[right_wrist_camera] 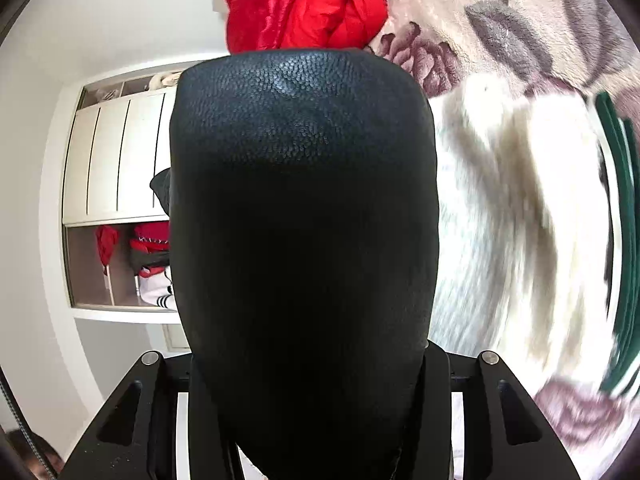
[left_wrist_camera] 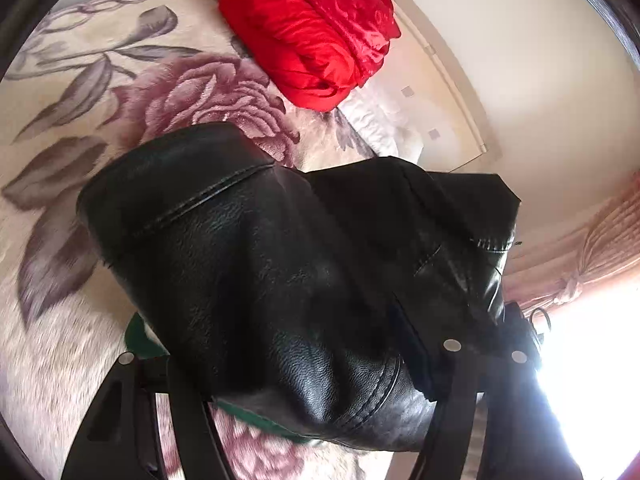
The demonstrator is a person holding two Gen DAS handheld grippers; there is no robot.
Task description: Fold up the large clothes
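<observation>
A black leather jacket hangs in the air above a floral bedspread. My left gripper is shut on a bunched part of the jacket, which drapes over and hides the fingertips. In the right wrist view the same jacket fills the middle of the frame. My right gripper is shut on it, with its fingertips buried under the leather.
A crumpled red garment lies on the bed near the wall; it also shows in the right wrist view. A green item lies on the bedspread. A white wardrobe stands to the left. A pink curtain hangs by a bright window.
</observation>
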